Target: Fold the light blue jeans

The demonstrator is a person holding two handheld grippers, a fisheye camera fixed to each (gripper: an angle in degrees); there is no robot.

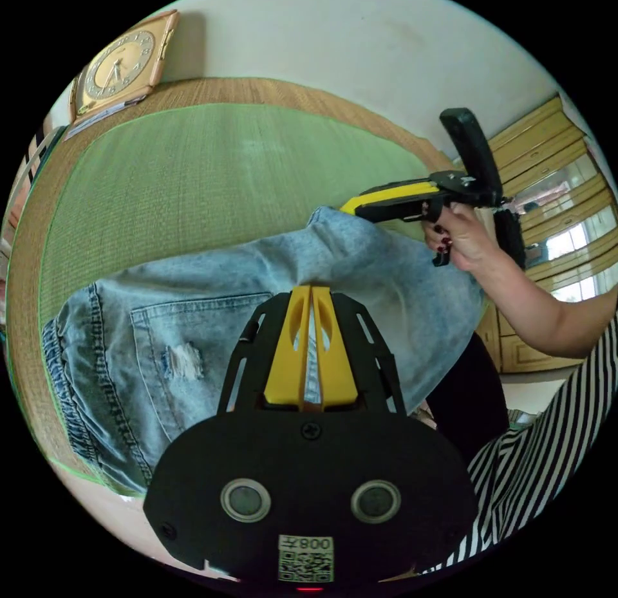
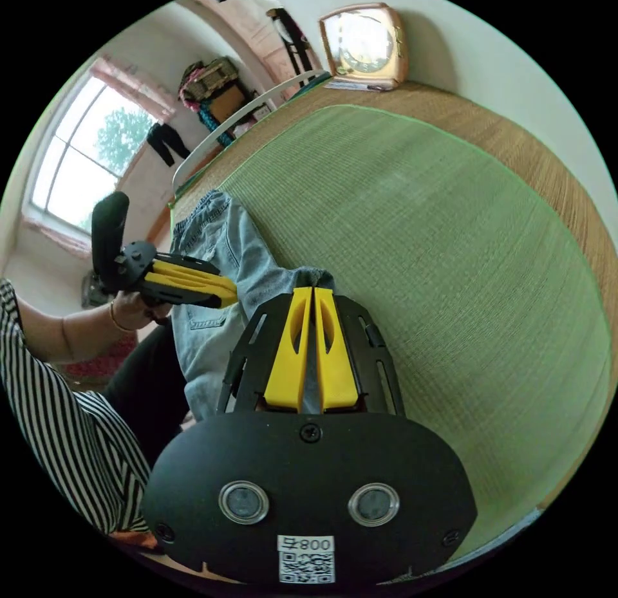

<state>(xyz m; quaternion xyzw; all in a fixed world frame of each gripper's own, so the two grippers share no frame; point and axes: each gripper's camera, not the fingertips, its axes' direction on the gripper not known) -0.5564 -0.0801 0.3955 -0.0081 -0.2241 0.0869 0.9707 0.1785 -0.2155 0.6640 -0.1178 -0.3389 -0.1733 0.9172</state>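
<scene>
A green woven mat (image 1: 212, 173) is spread over a bed, with a framed clock (image 1: 122, 64) propped against the pale wall at the far side and wooden cupboards (image 1: 547, 173) seen to the right. The light blue jeans (image 1: 193, 327) are draped over the mat's near edge — partly hidden behind the left gripper (image 1: 311, 295), whose jaws are clenched on denim. The right gripper (image 2: 312, 295) is likewise clamped on a fold. A striped sleeve (image 2: 64, 430) is cut off at the frame.

The jeans (image 1: 193, 340) under my left claw (image 1: 311, 289) are faded, soft denim with frayed patches. My claw's jaws look like matt yellow plastic on a black frame. Beyond lies a coarse woven green mat (image 1: 212, 173).
</scene>
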